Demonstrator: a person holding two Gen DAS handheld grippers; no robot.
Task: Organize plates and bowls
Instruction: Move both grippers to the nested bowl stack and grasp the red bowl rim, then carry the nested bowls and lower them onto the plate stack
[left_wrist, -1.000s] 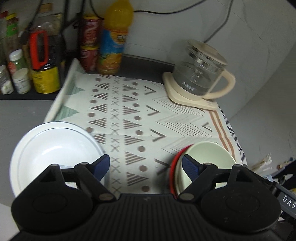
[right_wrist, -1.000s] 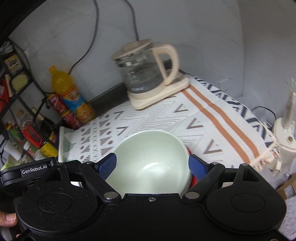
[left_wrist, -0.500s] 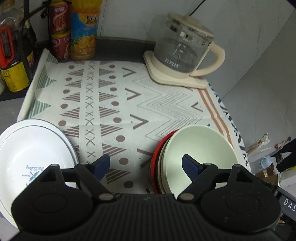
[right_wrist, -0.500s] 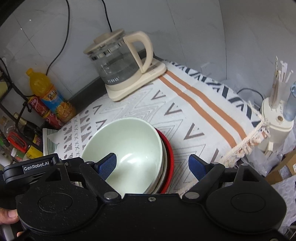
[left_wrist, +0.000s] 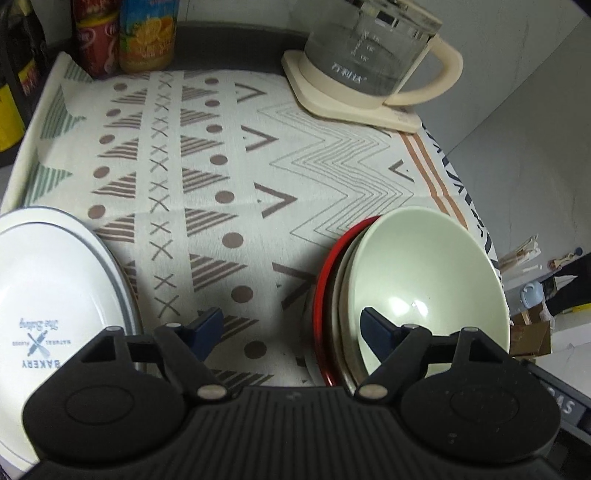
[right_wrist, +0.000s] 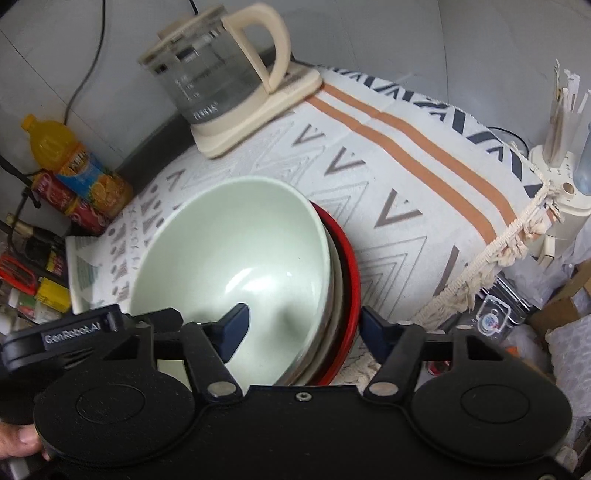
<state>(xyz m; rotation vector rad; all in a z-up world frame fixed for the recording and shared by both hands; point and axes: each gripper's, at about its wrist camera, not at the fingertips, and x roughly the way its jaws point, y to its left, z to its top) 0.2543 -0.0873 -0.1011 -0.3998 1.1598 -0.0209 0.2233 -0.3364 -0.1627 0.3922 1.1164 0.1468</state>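
Patterned cloth (right_wrist: 406, 192), green bowl (right_wrist: 240, 258) between closing right gripper (right_wrist: 303, 328)

Dim, cool indoor light from overhead. Soft shadows on the patterned cloth (left_wrist: 258, 166) near both grippers, darkest just ahead of the left one. Small glints inside the pale green bowl (right_wrist: 251, 258), a broader sheen low in its hollow. Strong fisheye bending at the edges, walls curving. Slight motion blur on the glass kettle (right_wrist: 214, 77) and the far bottles (left_wrist: 147, 37).
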